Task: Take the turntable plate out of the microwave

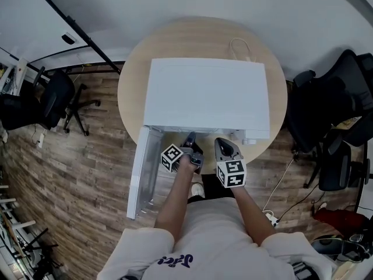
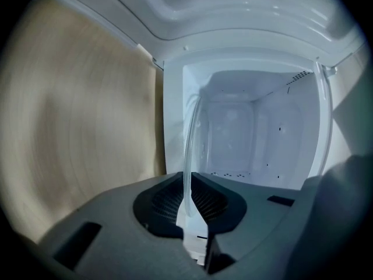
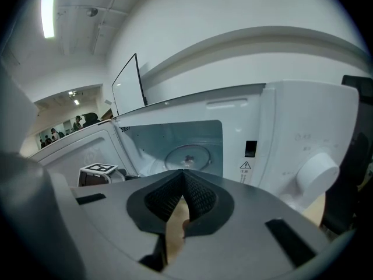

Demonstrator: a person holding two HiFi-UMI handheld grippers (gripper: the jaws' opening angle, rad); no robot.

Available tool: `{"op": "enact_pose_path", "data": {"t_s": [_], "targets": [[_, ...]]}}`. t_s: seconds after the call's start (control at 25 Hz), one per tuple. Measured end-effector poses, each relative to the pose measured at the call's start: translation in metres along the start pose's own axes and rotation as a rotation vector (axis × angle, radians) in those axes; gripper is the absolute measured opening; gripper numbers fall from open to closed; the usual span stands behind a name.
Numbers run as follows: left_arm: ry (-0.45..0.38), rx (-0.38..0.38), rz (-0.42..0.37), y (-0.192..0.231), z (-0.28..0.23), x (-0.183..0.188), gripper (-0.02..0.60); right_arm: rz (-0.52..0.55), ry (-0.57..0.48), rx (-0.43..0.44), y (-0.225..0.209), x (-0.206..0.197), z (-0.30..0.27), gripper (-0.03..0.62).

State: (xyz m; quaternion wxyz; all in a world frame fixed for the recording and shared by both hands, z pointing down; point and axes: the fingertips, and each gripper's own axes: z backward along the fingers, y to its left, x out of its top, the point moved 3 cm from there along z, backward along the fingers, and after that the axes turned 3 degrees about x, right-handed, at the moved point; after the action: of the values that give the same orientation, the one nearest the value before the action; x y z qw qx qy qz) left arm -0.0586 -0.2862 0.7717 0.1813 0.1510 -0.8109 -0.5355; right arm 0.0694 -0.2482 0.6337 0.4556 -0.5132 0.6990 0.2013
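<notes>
The clear round glass turntable plate is still inside the boxy white microwave. In the left gripper view it shows edge-on, a thin curved glass line running from between the jaws into the pale cavity. The left claw is narrowed onto its rim, with the ribbed dark pads pressing the glass from both sides. From the right gripper view the plate shows as a disc with a small hub, straight ahead of that claw's tips and inside the cavity.

The right claw hangs just outside the opening with its jaws together and nothing between them. The left claw's marker cube sits to its left at the cavity mouth. To its right is the control panel with a white round plastic knob.

From the head view both claws point at the microwave's front. The white door is swung open beyond the left claw. The microwave stands on a round light-wood table, with black office chairs well off to the sides.
</notes>
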Motion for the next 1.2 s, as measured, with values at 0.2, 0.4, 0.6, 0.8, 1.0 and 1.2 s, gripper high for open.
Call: {"op": "enact_pose_path", "data": {"t_s": [0.2, 0.4, 0.6, 0.8, 1.0, 1.2], "targets": [[0.000, -0.020, 0.003, 0.001, 0.012, -0.004, 0.042, -0.046, 0.000, 0.021, 0.006, -0.008, 0.004, 0.014], [-0.002, -0.033, 0.002, -0.005, 0.025, -0.011, 0.038, -0.375, -0.078, 0.118, -0.006, -0.032, 0.009, 0.014], [0.002, -0.057, -0.002, -0.010, 0.036, -0.014, 0.038, -0.598, -0.060, 0.159, -0.016, -0.068, 0.011, 0.014], [0.010, -0.100, 0.047, -0.018, 0.046, -0.018, 0.040, -0.689, -0.100, 0.254, -0.010, -0.078, 0.006, 0.017], [0.009, -0.144, 0.097, -0.026, 0.052, -0.023, 0.041, -0.901, -0.146, 0.409, 0.001, -0.074, -0.004, 0.156], [0.008, -0.163, 0.086, -0.028, 0.063, -0.022, 0.041, -1.107, -0.185, 0.384, -0.009, -0.075, -0.019, 0.187]]}}
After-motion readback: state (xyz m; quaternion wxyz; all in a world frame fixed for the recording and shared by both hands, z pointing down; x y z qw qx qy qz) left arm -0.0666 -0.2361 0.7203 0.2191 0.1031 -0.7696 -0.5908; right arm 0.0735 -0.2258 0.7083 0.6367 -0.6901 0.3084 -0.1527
